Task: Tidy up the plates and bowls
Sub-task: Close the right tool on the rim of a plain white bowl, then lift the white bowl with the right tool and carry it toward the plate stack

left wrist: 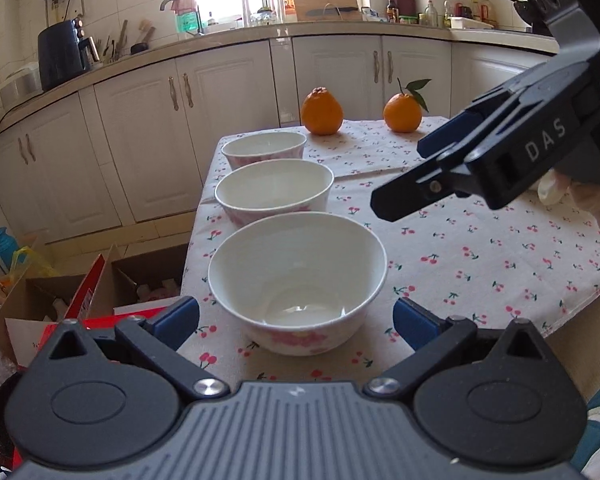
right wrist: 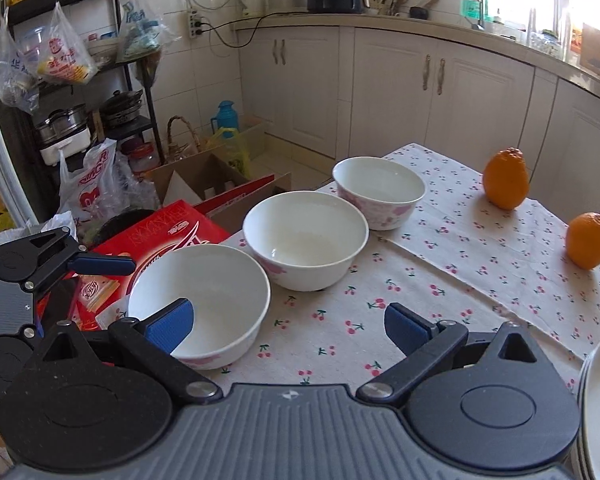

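On the cherry-print counter (right wrist: pixel 480 280) three bowls (right wrist: pixel 306 240) are sitting apart in a row at frame centre, none nested, and plates (right wrist: pixel 598 400) are stacking at lower right, so most sorting is waiting while left tongs (left wrist: pixel 296 320) and right tongs (right wrist: pixel 288 324) are gaping wide, empty.

Three white bowls stand in a row on the cherry tablecloth (left wrist: pixel 480 248). The near bowl (left wrist: pixel 298 280) sits between the wide-open blue fingers of the left gripper (left wrist: pixel 296 322), not touching them. The middle bowl (left wrist: pixel 274 192) and far bowl (left wrist: pixel 264 150) come next. Two oranges (left wrist: pixel 322 112) sit far back. The right gripper (left wrist: pixel 400 184) hangs at the right.
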A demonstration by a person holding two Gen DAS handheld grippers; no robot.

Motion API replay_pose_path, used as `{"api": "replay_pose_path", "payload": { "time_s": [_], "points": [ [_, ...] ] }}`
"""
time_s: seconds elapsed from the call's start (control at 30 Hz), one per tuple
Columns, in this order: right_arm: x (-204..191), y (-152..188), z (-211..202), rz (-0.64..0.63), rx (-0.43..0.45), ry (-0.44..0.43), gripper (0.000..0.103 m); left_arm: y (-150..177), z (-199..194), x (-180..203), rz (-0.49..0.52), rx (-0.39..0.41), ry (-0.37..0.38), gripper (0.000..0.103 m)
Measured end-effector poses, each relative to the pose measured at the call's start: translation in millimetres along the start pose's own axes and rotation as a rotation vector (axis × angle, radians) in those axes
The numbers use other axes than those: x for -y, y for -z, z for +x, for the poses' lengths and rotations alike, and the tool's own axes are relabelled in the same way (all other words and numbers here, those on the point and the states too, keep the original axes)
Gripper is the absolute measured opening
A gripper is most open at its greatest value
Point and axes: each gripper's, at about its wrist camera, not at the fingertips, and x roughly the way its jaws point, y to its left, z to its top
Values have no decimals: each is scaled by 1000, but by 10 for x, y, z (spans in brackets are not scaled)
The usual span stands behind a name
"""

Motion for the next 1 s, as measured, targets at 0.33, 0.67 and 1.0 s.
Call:
{"api": "replay_pose_path", "payload": {
  "time_s": [0.33,0.67,1.0],
  "points": [
    [-90,-82,417,6,-87,-137,82,31,112,-56,10,-5,47,101],
    [-71,-107,580,18,-124,-178,68,45,172,-114,-3,-20,71,88],
    [-34,-126,616,41,-121,-218,58,37,167,-121,-6,-23,80,87]
  ]
}}
